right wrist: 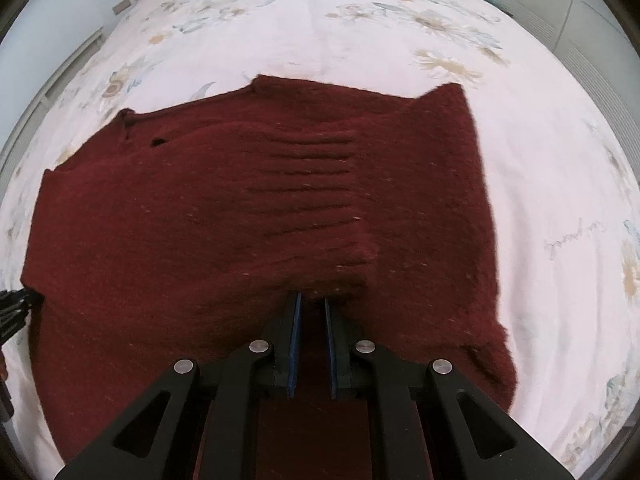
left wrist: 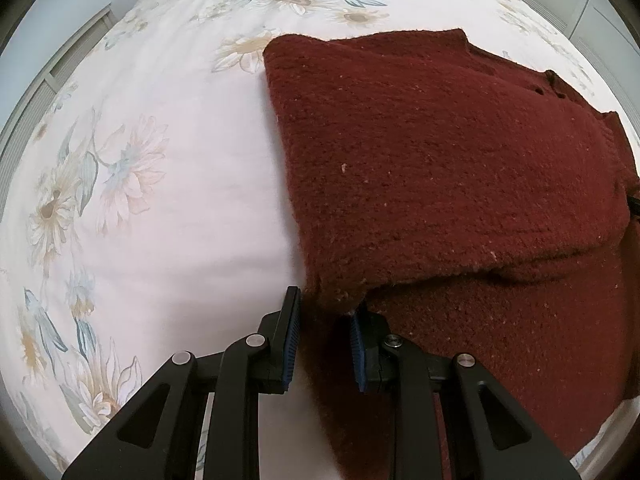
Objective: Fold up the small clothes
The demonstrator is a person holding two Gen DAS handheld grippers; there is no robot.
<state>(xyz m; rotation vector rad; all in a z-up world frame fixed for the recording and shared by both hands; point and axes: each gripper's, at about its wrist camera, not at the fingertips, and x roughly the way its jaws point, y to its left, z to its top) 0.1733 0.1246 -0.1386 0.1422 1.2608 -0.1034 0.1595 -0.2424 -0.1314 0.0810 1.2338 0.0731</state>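
Note:
A dark red knitted sweater (left wrist: 440, 168) lies on a floral bedsheet (left wrist: 160, 160), with one layer folded over another. My left gripper (left wrist: 326, 312) is at the sweater's near left corner; its jaws stand apart with the folded corner of knit between them. In the right wrist view the sweater (right wrist: 200, 208) fills the middle, with a ribbed cuff section (right wrist: 312, 184) bunched ahead of the fingers. My right gripper (right wrist: 312, 304) has its jaws narrowly apart with the sweater's edge between them. The left gripper shows at the far left edge (right wrist: 16, 308).
The bed is covered by a pale pink sheet with flower prints (right wrist: 560, 160). White cabinets (right wrist: 580, 8) stand at the back right, a wall and panel (left wrist: 60, 52) on the left.

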